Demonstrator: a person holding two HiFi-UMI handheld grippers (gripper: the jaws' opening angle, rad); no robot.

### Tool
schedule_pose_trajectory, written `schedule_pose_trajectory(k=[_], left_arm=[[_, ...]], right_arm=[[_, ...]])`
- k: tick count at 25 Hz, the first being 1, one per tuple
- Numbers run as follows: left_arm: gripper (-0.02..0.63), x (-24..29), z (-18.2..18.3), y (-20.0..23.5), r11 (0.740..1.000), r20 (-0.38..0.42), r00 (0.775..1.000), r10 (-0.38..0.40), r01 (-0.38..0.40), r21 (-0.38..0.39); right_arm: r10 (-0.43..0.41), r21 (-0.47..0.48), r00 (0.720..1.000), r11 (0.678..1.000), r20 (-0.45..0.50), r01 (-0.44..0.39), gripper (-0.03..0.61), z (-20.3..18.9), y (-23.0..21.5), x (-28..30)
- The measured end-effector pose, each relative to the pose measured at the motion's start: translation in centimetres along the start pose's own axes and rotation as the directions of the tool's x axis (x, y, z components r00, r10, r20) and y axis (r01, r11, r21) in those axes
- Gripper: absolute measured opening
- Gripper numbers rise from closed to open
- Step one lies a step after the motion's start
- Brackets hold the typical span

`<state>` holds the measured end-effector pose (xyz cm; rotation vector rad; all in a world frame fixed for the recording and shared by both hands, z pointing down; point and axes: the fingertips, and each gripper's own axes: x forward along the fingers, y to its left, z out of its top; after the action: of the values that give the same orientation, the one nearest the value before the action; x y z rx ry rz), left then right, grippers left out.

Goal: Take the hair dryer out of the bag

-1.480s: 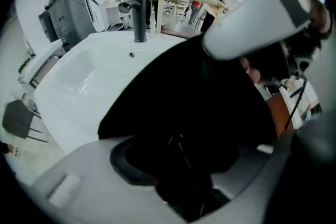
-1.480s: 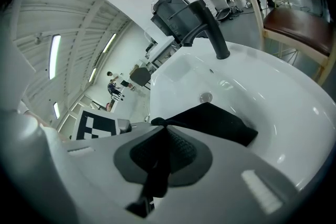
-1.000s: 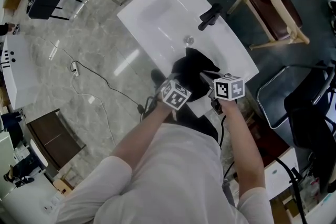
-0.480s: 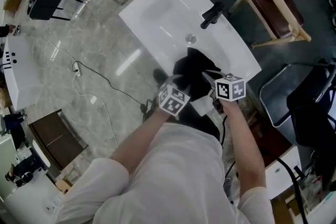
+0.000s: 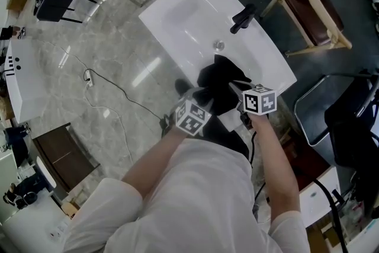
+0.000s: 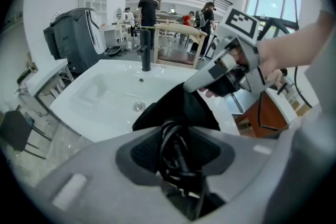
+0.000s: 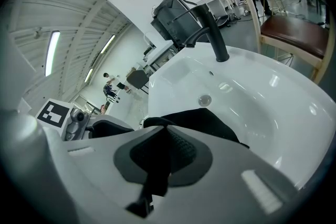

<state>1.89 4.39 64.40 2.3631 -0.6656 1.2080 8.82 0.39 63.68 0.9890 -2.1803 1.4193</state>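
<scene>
We stand at the white ceramic sink basin (image 5: 177, 15), where the limp black fabric bag (image 5: 220, 75) is draped over the near rim. Our right gripper (image 7: 163, 160) is clenched on a fold of the bag's cloth, pinning it. Our left gripper (image 6: 176, 150), its jaws having just been closing, grasps the coiled black power cord (image 6: 174, 131) at the bag's mouth. The hair dryer itself does not show; we judge it is inside the bag. Extraction is under way: next we should draw the cord upward, with the right anchoring the cloth.
</scene>
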Motion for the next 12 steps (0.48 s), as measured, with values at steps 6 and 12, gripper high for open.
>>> schedule_pose_trajectory(k=[6,12], left_arm=[[0.161,0.5,-0.2,-0.1,0.999,-0.023,1.000,0.004,-0.003,0.039],[0.163,0.5,-0.2,0.0,0.999,-0.034,0.999,-0.003,0.004,0.049]], right_arm=[[-0.002,0.007,1.000,1.000,-0.023,0.002,0.015,-0.9,0.3,0.7],[0.007,0.033,0.998,0.999,-0.059,-0.005,0.023,-2.0,0.1,1.8]])
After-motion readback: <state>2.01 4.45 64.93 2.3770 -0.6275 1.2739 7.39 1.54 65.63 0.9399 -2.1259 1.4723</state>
